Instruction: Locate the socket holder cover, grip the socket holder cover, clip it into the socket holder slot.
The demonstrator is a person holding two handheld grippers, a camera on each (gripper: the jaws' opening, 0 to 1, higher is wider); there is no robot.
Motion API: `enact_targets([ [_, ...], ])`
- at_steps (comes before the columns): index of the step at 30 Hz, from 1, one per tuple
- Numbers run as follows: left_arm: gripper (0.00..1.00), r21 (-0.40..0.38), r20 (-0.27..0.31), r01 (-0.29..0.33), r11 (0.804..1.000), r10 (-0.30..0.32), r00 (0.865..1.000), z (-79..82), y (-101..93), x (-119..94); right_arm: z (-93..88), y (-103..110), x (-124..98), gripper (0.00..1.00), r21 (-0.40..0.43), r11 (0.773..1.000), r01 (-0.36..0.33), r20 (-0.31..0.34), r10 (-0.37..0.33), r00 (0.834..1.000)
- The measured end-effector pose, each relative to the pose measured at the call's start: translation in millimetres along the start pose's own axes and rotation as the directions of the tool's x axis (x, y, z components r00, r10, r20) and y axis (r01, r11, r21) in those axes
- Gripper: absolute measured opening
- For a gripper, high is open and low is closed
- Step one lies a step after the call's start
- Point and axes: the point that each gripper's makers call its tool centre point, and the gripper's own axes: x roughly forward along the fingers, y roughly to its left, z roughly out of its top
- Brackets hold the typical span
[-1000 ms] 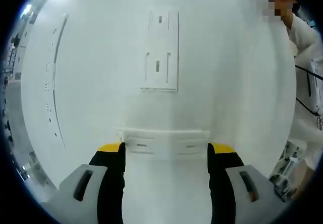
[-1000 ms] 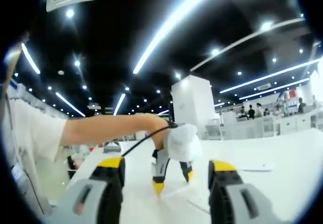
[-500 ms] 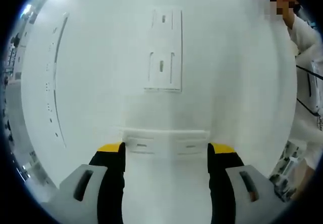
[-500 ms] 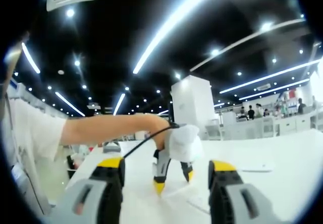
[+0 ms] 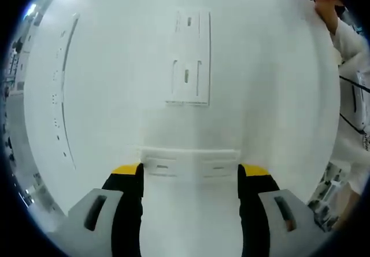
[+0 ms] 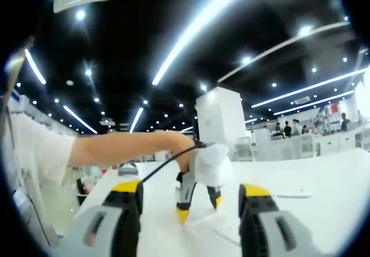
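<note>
In the left gripper view a flat white socket holder cover (image 5: 188, 165) spans the gap between the yellow-tipped jaws. My left gripper (image 5: 189, 173) is shut on its two ends, just above the white table (image 5: 277, 112). Farther ahead the white socket holder (image 5: 188, 57) lies flat on the table, with two slotted sections, apart from the cover. In the right gripper view the left gripper (image 6: 198, 208) points down at the table, held by a gloved hand (image 6: 209, 161). My right gripper (image 6: 191, 190) stands open with nothing between its fingers.
A long thin white strip (image 5: 62, 89) lies along the table's left side. A person in white stands at the right edge (image 5: 354, 95). A bare forearm (image 6: 121, 147) reaches in from the left. A small flat white part (image 6: 295, 194) lies on the table to the right.
The left gripper view has shifted a little, so the socket holder now sits slightly farther right in it. The cover stays fixed between the jaws. The right gripper view is unchanged.
</note>
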Motion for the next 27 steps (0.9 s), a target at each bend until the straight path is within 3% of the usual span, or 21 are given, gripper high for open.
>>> enact_targets([
  [27,0.65,0.000,-0.020,-0.001,1.000,0.001,1.000,0.7,1.4,-0.4,-0.1,2.1,-0.2,0.67,-0.002,1.000,-0.006,-0.001,0.006,1.000],
])
